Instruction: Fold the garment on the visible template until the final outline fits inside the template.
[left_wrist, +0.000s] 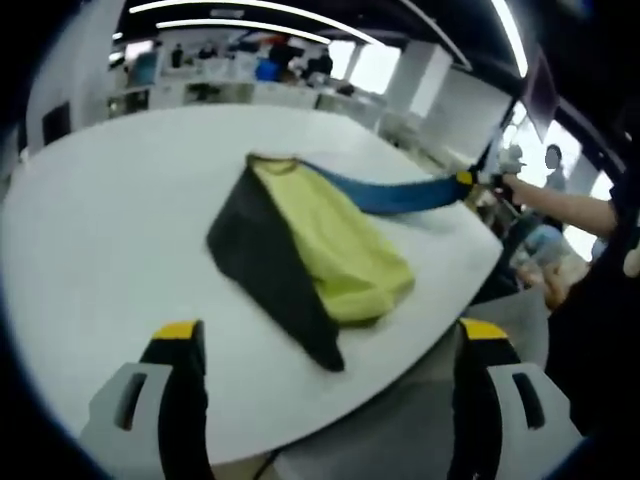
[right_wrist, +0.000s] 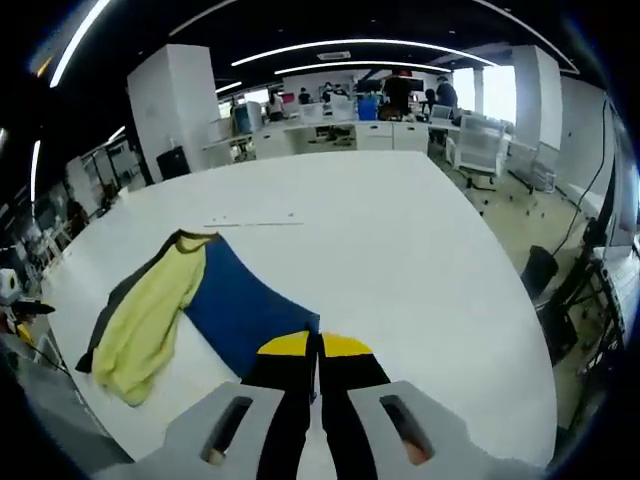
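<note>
The left gripper view looks from the table's (left_wrist: 90, 240) edge, between its wide-apart jaws, across the garment (left_wrist: 310, 240) ahead toward the right gripper (left_wrist: 468, 180) far right. The right gripper view sits low and close, facing down the table (right_wrist: 400, 240), garment (right_wrist: 190, 300) just ahead-left of its jaws. Both views share the garment and tabletop.
</note>
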